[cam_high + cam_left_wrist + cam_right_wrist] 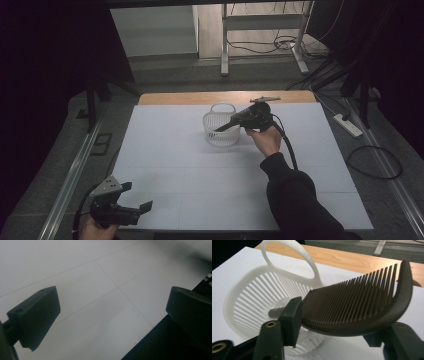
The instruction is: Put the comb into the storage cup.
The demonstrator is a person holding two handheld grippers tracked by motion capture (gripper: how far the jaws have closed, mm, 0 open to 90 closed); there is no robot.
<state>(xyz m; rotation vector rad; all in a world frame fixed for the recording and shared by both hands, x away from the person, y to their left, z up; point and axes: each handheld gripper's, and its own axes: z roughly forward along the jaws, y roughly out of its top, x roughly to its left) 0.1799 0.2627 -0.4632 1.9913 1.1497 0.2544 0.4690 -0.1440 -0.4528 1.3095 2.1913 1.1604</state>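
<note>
In the high view a dark comb [223, 127] slants down into a white slatted basket [212, 137] at the table's far middle. My right gripper [239, 121] reaches over the basket's right rim. In the right gripper view the comb [352, 305] lies across between the jaws of my right gripper [342, 338], teeth up. Its thin handle end passes behind the left jaw, inside the basket [249, 297]. The jaws stand apart and do not pinch it. My left gripper [137, 196] hangs open at the near left corner, nothing between the jaws of my left gripper [112, 315].
A white sheet [200, 175] covers the table, with a strip of bare wood [200, 97] along the far edge. The basket has an upright loop handle [287, 255]. Beyond the table are a desk frame [225, 45], cables and a power strip [347, 125] on the floor.
</note>
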